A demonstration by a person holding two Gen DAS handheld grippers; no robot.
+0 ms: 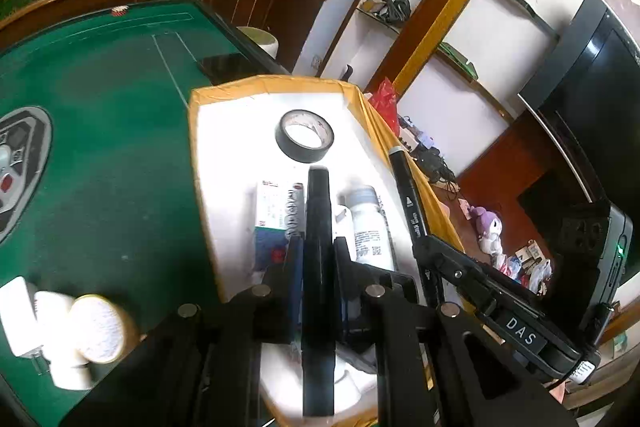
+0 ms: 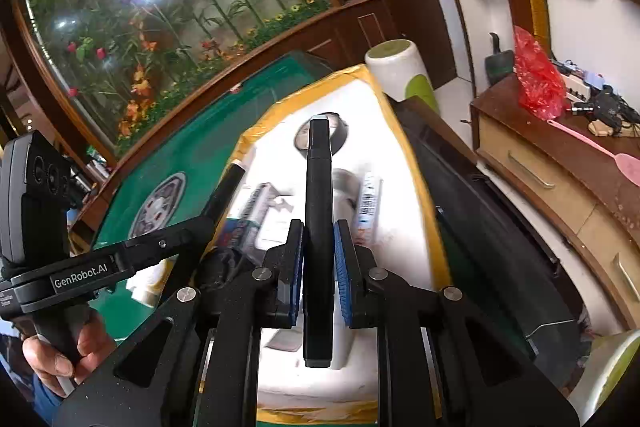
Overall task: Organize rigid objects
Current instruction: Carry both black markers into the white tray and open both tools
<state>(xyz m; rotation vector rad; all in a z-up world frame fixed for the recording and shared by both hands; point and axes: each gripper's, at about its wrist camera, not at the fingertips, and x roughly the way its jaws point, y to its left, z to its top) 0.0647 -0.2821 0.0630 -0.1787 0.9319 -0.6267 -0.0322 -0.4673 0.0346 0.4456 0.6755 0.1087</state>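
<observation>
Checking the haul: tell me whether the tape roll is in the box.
In: the tape roll lies flat on the white floor of the yellow-rimmed box.

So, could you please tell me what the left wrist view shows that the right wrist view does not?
Only the left wrist view shows the white pieces on the green table. Only the right wrist view shows a pink fly swatter and the hand on the other gripper's handle. Both share the white foam box holding a tape roll, with each gripper shut on a black marker.
</observation>
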